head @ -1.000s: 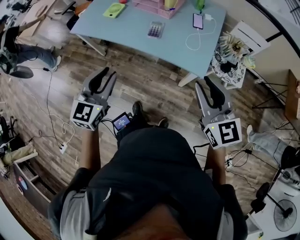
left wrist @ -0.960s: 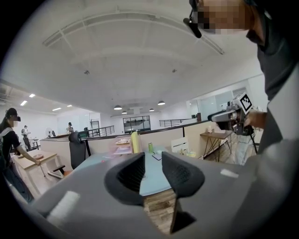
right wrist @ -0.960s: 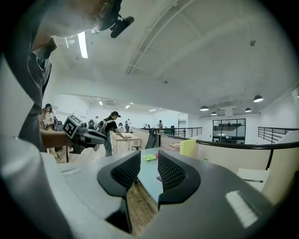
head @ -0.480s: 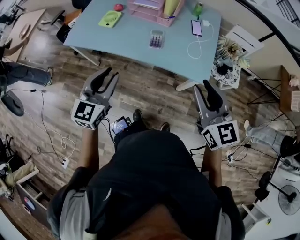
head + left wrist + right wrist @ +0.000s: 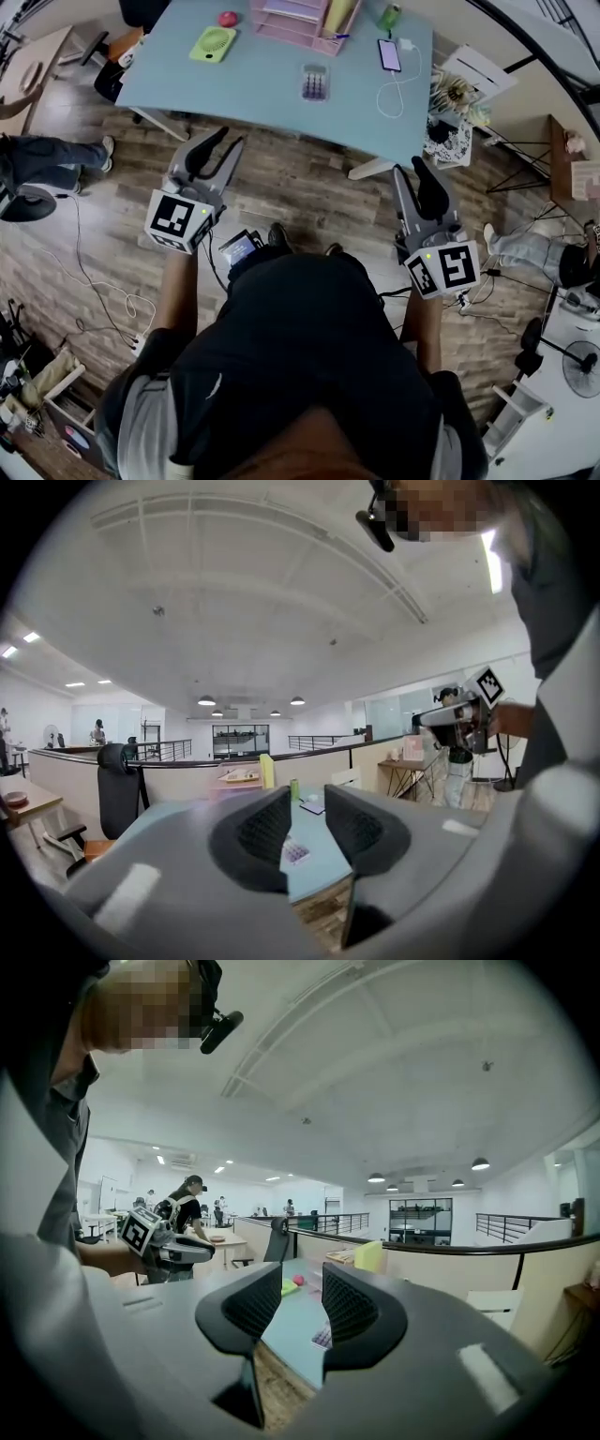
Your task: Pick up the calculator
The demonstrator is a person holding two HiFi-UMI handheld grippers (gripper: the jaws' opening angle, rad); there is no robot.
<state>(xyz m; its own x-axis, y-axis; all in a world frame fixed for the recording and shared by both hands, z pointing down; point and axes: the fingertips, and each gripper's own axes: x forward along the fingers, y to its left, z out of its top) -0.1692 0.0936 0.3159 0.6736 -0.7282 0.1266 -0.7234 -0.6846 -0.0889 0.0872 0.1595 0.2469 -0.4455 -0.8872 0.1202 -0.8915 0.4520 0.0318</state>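
The calculator [image 5: 314,82], small with purple keys, lies on the light blue table [image 5: 262,80] ahead of me, near the table's middle. Both grippers hang over the wooden floor, well short of the table. My left gripper [image 5: 228,139] points at the table's near edge with a narrow gap between its jaws and nothing in them. My right gripper [image 5: 410,169] is near the table's right leg, also slightly open and empty. The calculator [image 5: 296,852] shows between the jaws of the left gripper [image 5: 307,822]. In the right gripper view the calculator [image 5: 322,1336] peeks past the right gripper [image 5: 302,1307].
On the table are a green fan [image 5: 213,43], a red ball [image 5: 228,18], a pink desk organiser [image 5: 300,19], a green bottle [image 5: 389,16] and a phone [image 5: 388,54] on a white cable. A white stand with flowers [image 5: 457,103] is at the table's right. A person's legs [image 5: 47,155] and cables [image 5: 103,300] are at left.
The table and calculator have come nearer and lower in the head view as I step toward them. Both grippers stay raised with the same jaw gap.
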